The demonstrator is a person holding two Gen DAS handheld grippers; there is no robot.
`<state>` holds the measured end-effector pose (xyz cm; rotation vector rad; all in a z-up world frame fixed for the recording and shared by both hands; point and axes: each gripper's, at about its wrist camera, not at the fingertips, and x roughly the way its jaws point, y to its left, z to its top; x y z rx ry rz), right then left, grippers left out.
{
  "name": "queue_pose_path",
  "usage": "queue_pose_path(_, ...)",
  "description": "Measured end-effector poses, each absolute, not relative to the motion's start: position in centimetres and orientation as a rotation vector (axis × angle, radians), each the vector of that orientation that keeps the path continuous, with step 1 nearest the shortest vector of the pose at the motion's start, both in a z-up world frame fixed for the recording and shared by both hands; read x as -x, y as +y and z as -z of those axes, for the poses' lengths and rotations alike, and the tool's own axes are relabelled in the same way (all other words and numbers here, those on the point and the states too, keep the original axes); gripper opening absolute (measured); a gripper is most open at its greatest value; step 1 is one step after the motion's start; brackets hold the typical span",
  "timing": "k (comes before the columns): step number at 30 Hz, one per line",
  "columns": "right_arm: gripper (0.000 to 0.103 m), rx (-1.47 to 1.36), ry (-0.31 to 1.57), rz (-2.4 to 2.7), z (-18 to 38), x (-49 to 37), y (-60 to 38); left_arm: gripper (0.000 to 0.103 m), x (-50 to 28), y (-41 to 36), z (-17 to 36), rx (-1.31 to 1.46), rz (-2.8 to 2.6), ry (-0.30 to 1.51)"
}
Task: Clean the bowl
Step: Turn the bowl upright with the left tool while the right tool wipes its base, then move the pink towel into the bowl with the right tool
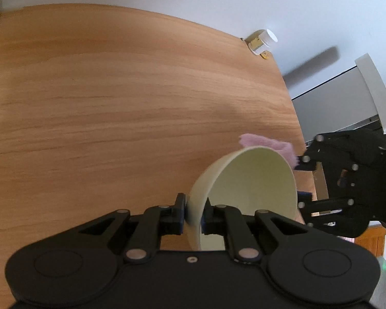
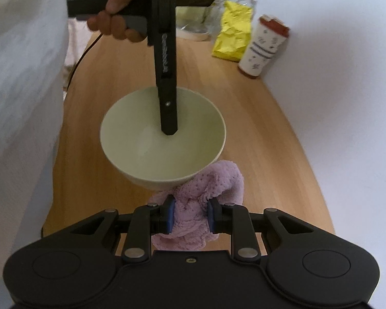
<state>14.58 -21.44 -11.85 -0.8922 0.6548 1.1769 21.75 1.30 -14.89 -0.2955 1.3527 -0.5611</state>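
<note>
Above the wooden tabletop [image 1: 115, 90] your left claw [image 1: 194, 212] pinches the bowl [image 2: 164, 139] by its rim, tilted, mouth toward your right claw [image 2: 189, 215]; that claw grips the purple cloth [image 2: 208, 180], touching just under the near rim; the bowl's inside lies up and ahead.

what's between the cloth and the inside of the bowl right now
Nothing separate lies between them. The right gripper holds the cloth against the outside of the bowl, below its near rim, so only that rim is in the way. Inside, one finger of the left gripper reaches down the far wall.
</note>
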Motion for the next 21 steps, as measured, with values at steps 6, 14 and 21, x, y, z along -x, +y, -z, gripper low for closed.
queue_pose_path(6,0.027,0.894,0.697,-1.209,14.1,-15.1,-20.6,0.009,-21.5,1.4,16.1,0.299,0.539,1.383)
queue_pose_path(14,0.027,0.76,0.752,-1.09,13.9,-16.5,-21.6,0.01,-21.1,1.6,16.9,0.322,0.492,1.359)
queue_pose_path(21,0.027,0.538,0.775,-0.862,12.8,-17.0,-24.2,0.011,-20.9,2.1,17.9,0.351,0.452,1.352)
